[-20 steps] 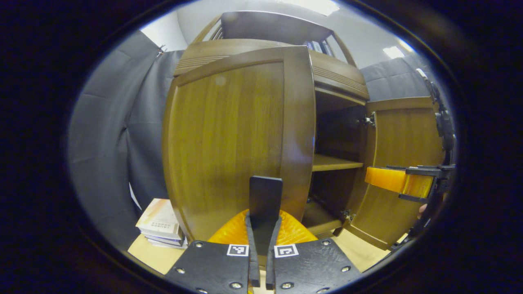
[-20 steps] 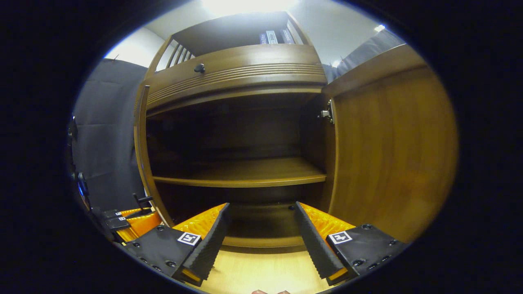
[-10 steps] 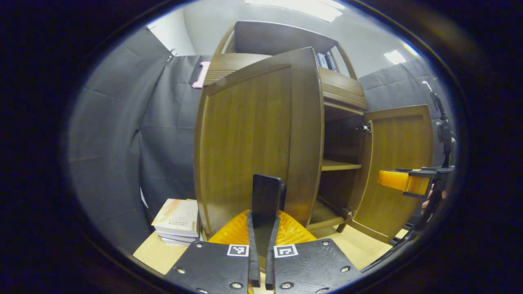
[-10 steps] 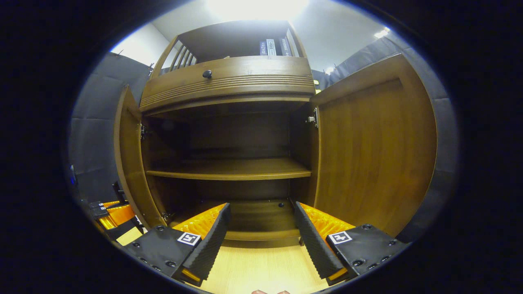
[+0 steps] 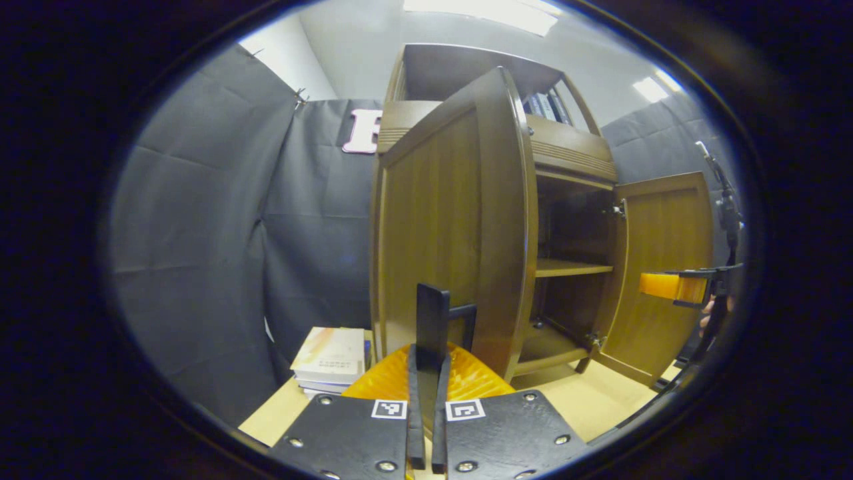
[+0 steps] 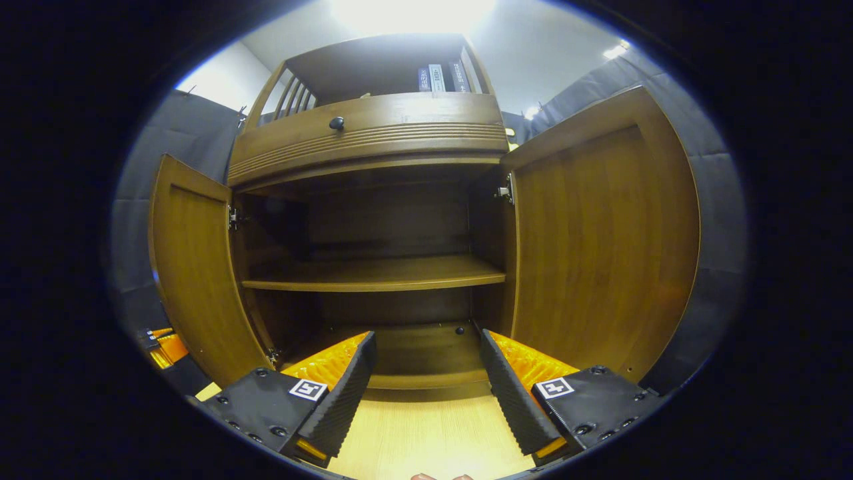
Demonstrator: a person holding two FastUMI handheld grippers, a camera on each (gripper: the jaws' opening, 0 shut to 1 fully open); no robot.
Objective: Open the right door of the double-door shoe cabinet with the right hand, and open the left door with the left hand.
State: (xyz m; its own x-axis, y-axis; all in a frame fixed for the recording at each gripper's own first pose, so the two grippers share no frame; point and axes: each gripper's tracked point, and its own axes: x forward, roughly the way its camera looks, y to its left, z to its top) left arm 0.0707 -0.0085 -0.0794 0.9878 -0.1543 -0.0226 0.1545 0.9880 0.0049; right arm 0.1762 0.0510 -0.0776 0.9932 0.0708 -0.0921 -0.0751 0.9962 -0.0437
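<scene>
The brown wooden shoe cabinet [image 6: 373,133] stands with both doors swung out. In the left gripper view the left door [image 5: 440,220] turns its edge toward me, and my left gripper [image 5: 426,360] is shut on its dark handle [image 5: 432,317]. The right door [image 5: 666,253] stands wide open beyond it, with my right gripper [image 5: 673,285] in front of it. In the right gripper view my right gripper [image 6: 428,335] is open, holds nothing and faces the bare inside. There the left door [image 6: 193,267] and right door [image 6: 600,247] flank the opening, and the left gripper [image 6: 160,343] peeks out low behind the left door.
A stack of books [image 5: 331,357] lies on the light wooden floor [image 6: 426,440] just left of the cabinet. Inside runs one shelf [image 6: 380,273]. A drawer with a dark knob [image 6: 336,123] sits above the doors, and books [image 6: 440,77] stand on top.
The left door has swung further outward with my left gripper on its handle; its inner face now shows in the right gripper view. The right gripper has drawn back slightly.
</scene>
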